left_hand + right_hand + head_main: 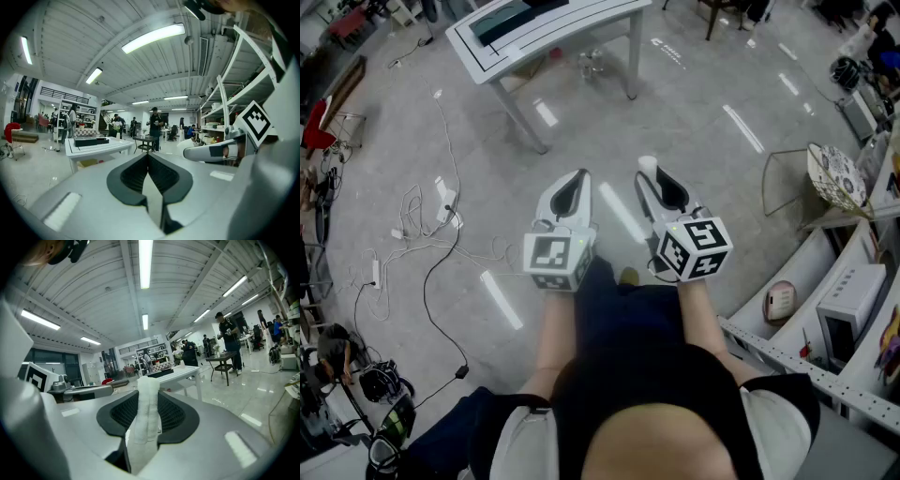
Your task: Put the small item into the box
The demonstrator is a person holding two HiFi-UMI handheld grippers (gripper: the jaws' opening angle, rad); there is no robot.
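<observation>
A small white rolled item (146,420) of cloth-like texture stands between the jaws of my right gripper (146,397), which is shut on it. Its white tip (648,165) pokes out past the jaws in the head view. My left gripper (148,157) is level beside it, jaws shut together with nothing between them. Both grippers (579,176) (651,174) are held in front of the person's body, above the floor. Well ahead stands a white table (581,33) with a dark box (508,19) on top; both also show in the left gripper view, table (96,147) and box (87,141).
Loose cables (422,220) trail over the floor at the left. A wire-frame stand (787,183) and white shelving (853,300) with appliances line the right side. Farther off are a small dark table (145,139) and several people (155,123).
</observation>
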